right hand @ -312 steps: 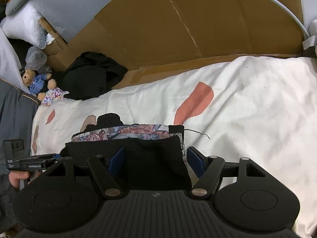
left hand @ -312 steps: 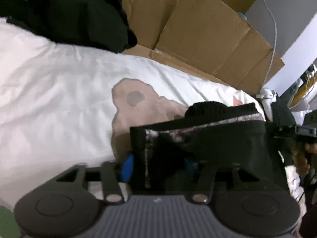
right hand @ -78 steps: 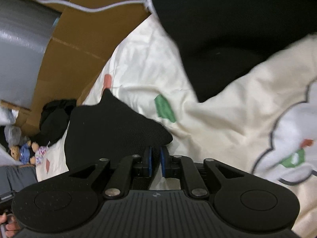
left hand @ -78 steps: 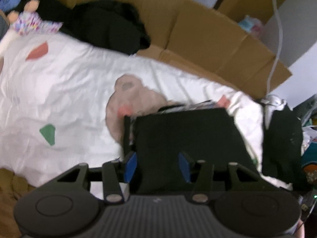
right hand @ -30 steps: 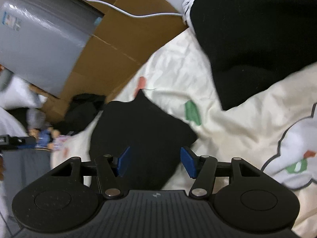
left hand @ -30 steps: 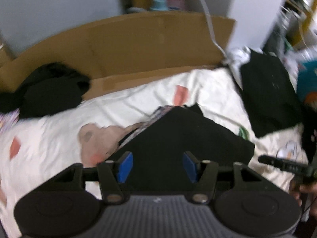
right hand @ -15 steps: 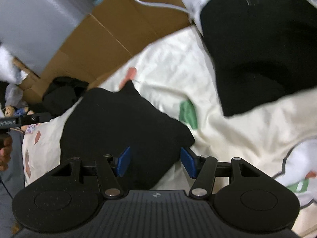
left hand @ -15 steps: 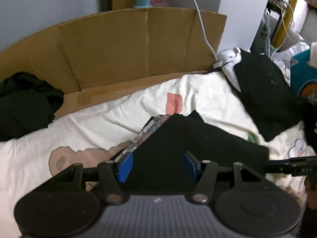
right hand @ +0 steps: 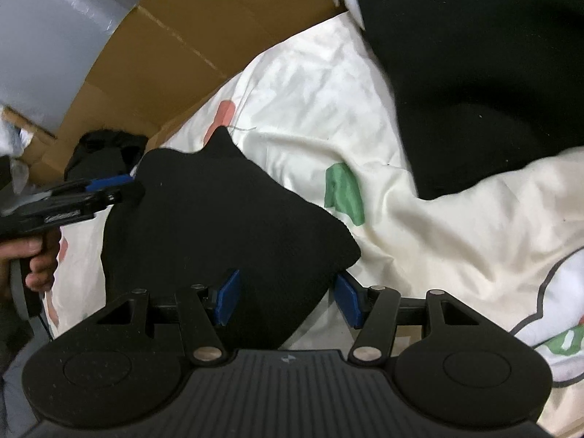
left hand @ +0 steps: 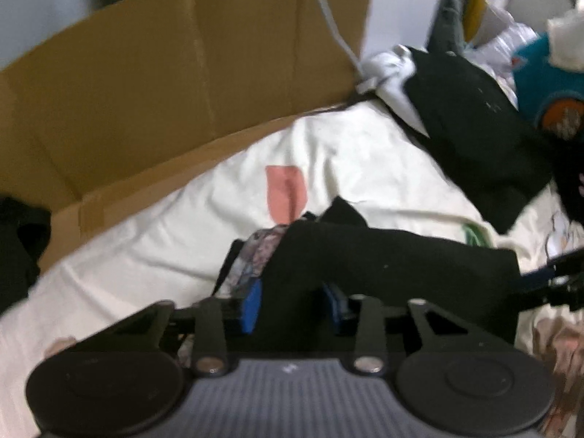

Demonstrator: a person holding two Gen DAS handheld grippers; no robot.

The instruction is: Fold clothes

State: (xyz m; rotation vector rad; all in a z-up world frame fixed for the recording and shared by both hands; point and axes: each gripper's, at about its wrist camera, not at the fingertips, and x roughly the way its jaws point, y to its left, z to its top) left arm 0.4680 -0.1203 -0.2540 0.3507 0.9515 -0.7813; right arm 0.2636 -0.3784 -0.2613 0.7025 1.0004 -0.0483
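A folded black garment (left hand: 383,266) with a patterned lining (left hand: 255,255) lies on the white bed sheet (left hand: 164,241). My left gripper (left hand: 292,304) is low over the garment's near left edge. Its jaws are closing, and a bunched fold of the black fabric fills the gap between the blue pads (left hand: 252,304). In the right wrist view that left gripper (right hand: 127,186) pinches the garment's (right hand: 219,219) far left corner, held by a hand (right hand: 36,255). My right gripper (right hand: 288,301) stands open over the near right corner, its pads clear of the cloth.
A cardboard wall (left hand: 182,73) runs along the far side of the bed. A second black garment (right hand: 474,73) lies at the right end, and a dark clothes pile (right hand: 106,153) at the left end. A white cable (left hand: 328,18) hangs over the cardboard.
The left gripper has dropped onto the black garment and its pads have drawn in on a fold of it. The right gripper stays open over the other corner, shifted only slightly.
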